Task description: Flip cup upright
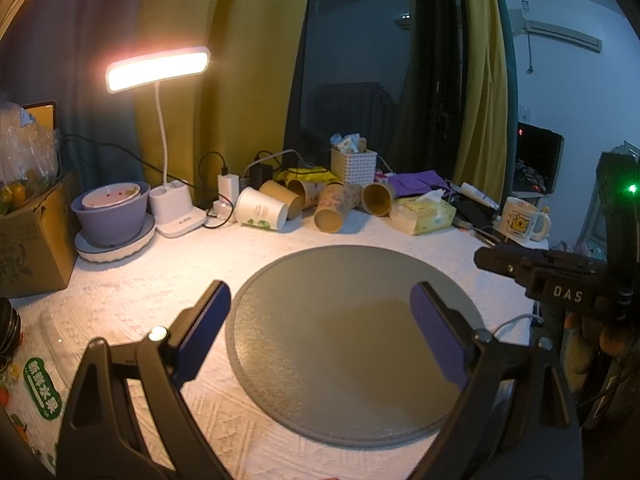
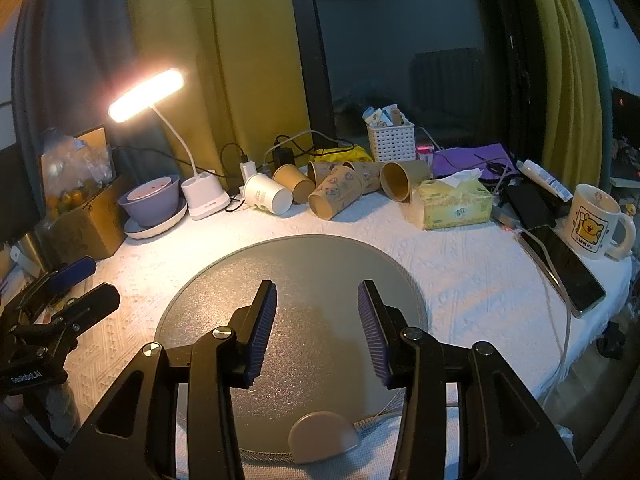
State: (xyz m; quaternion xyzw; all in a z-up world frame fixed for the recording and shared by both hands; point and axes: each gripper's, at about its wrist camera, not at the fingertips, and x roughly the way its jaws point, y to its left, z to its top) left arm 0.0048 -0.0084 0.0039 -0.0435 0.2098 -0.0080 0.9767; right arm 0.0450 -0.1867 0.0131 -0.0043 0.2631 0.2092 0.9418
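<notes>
While both tools hover over it, white textured table [image 2: 460, 280] carries round grey mat [image 2: 304, 280] at centre-near. Far left: cardboard box [image 1: 32, 236], lit desk lamp [image 1: 158, 66], purple bowl [image 1: 114, 212] on a plate. Far centre: cluster of paper cups on their sides, white cup [image 2: 267, 194] leftmost, patterned cup [image 2: 334, 196] just right of it, mouths facing near. Right of the cluster: yellow tissue pack [image 2: 452, 204], then cartoon mug [image 2: 596, 222] upright, phone [image 2: 564, 268] near it. Left gripper [image 1: 320, 332] wide open, empty, above mat. Right gripper [image 2: 316, 330] partly open, empty, above mat.
</notes>
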